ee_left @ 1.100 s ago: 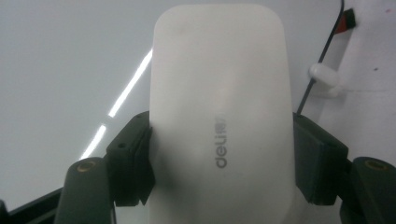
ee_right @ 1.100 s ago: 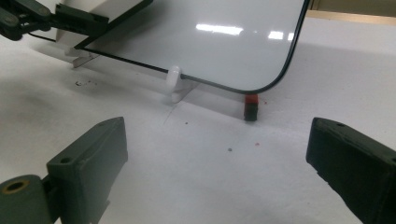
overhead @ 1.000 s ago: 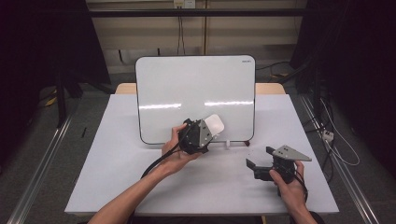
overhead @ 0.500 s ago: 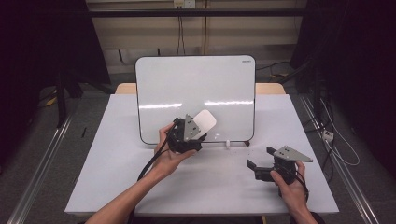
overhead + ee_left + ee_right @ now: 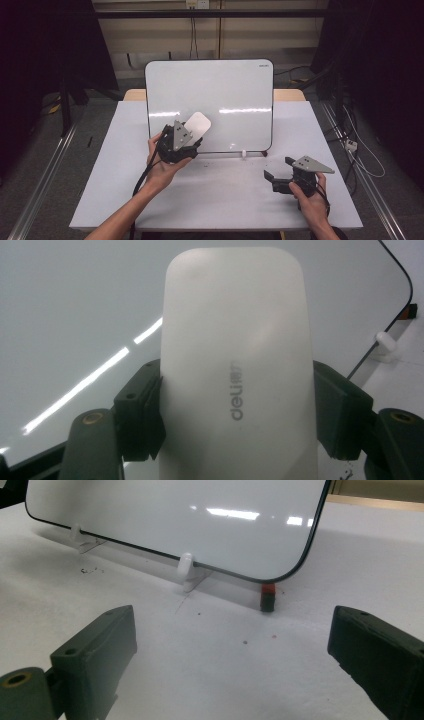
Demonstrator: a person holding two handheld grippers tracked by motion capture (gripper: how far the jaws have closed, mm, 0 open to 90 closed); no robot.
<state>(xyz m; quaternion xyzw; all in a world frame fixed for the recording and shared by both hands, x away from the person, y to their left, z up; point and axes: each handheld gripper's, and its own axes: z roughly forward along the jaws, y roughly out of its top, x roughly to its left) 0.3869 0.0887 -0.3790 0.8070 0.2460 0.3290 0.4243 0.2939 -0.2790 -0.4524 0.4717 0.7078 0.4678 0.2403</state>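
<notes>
Wiping step in hand: eraser (image 5: 239, 380) is clamped in the left hand-held gripper (image 5: 186, 131) against the whiteboard (image 5: 225, 90) near its lower left corner. Right hand-held gripper (image 5: 276, 170) is held open, idle, near the counter's (image 5: 225, 200) right edge. Next, a flat sweep across the board is called for.

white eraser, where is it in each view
High view: the white eraser sits left of centre, clamped in the left gripper against the whiteboard.
Left gripper view: centre, between the jaws.
Right gripper view: not in it.
Shared landmark: the whiteboard.
</notes>
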